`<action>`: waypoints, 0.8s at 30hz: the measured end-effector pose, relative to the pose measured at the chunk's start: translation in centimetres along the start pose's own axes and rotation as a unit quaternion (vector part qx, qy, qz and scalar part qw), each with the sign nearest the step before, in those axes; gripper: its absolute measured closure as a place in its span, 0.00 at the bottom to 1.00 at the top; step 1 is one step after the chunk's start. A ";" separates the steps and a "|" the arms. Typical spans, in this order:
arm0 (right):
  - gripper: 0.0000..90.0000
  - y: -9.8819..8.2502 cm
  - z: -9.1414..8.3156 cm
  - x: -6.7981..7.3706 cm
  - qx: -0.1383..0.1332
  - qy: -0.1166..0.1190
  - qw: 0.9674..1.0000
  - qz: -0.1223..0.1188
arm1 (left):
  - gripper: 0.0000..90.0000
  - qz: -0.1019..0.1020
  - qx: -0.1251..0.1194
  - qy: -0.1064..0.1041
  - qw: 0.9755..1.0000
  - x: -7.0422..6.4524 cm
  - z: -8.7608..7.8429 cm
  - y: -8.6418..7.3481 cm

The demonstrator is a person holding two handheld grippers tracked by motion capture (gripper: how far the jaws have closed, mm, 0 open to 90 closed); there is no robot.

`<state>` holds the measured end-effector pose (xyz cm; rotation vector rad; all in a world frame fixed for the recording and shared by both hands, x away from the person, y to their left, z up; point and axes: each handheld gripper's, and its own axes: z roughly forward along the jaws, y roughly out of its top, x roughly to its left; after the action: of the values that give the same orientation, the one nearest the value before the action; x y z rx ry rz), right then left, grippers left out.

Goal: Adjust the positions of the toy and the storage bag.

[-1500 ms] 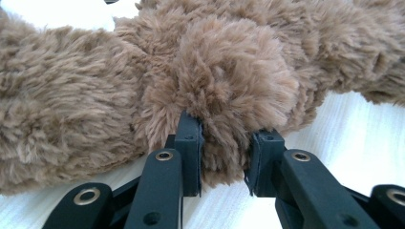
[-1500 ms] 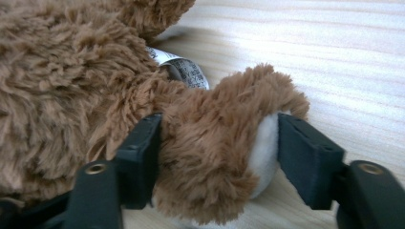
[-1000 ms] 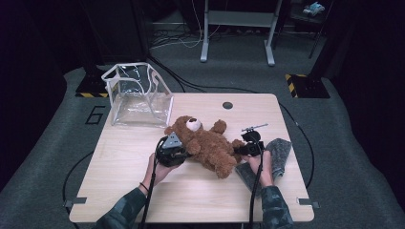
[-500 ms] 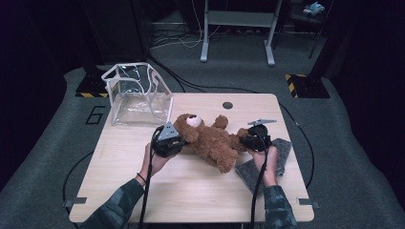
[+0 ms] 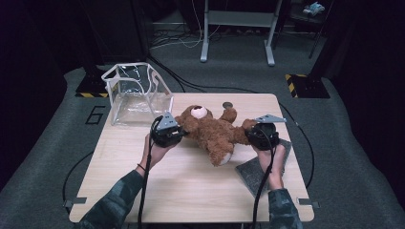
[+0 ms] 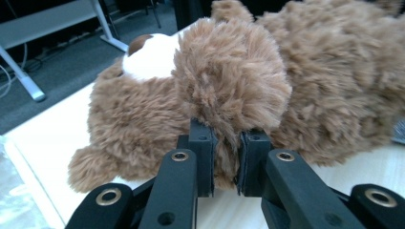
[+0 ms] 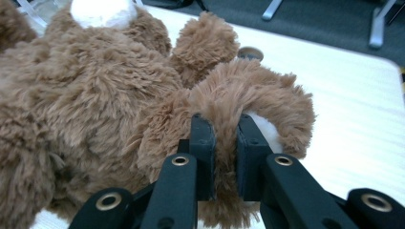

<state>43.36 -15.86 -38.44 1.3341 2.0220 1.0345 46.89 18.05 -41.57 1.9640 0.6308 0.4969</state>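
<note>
Since a second earlier, both hands had come up and the teddy bear (image 5: 210,131) had shifted with them, stretched between the two grippers above the table (image 5: 191,186). The left gripper (image 5: 168,135) had just been closing and pinched a furry paw; the right gripper (image 5: 261,133) likewise had just been closing, clamped on a foot. The grasp looked done; carrying the bear somewhere, perhaps to the clear bin (image 5: 136,95) nearby, seemed what remained. A grey cloth (image 5: 255,171) lay under the right hand.

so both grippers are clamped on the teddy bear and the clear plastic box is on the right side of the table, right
Not quite: the clear plastic box stands at the table's far left corner, as the high view shows. Both the left gripper and right gripper are clamped on the teddy bear.
</note>
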 end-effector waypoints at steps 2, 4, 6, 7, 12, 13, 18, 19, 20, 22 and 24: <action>0.90 0.1 -0.6 0.4 -0.010 -0.004 1.000 -0.005 | 0.89 0.004 -0.003 0.004 1.000 0.5 0.0 0.3; 0.90 0.2 -1.4 1.0 -0.020 -0.010 1.000 -0.015 | 0.89 0.002 0.001 0.003 1.000 1.0 0.1 0.6; 0.90 0.2 -2.0 1.7 -0.027 -0.018 0.999 -0.022 | 0.89 -0.004 -0.002 0.007 1.000 1.3 0.3 0.8; 0.90 0.2 -2.2 2.1 -0.032 -0.020 0.999 -0.023 | 0.89 -0.002 -0.001 0.007 1.000 1.4 0.4 0.9; 0.90 0.0 -3.0 3.4 -0.039 -0.026 0.998 -0.036 | 0.89 -0.004 0.004 0.010 1.000 2.2 0.8 0.8; 0.90 -0.2 -3.2 3.8 -0.043 -0.028 0.998 -0.039 | 0.89 -0.003 0.005 0.012 1.000 2.3 0.7 0.8; 0.90 -1.9 -3.4 5.6 -0.040 -0.024 0.998 -0.050 | 0.89 -0.007 0.018 0.009 1.000 2.9 0.7 0.0; 0.90 -2.2 -3.3 6.0 -0.039 -0.023 0.998 -0.050 | 0.89 -0.006 0.023 0.007 1.000 2.9 0.8 -0.2; 0.90 -2.7 -3.3 6.4 -0.037 -0.020 0.998 -0.047 | 0.89 -0.007 0.026 0.008 1.000 3.0 0.9 -0.4; 0.90 -3.5 -3.0 7.3 -0.031 -0.018 0.998 -0.056 | 0.89 -0.017 0.038 0.002 0.999 3.3 1.3 -1.1; 0.90 -4.6 -2.6 8.1 -0.025 -0.006 0.998 -0.051 | 0.89 -0.029 0.045 -0.001 0.999 3.6 1.5 -1.8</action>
<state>35.72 -10.34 -40.65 1.1972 2.0188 1.0211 50.16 19.91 -43.61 2.0246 0.7163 0.4373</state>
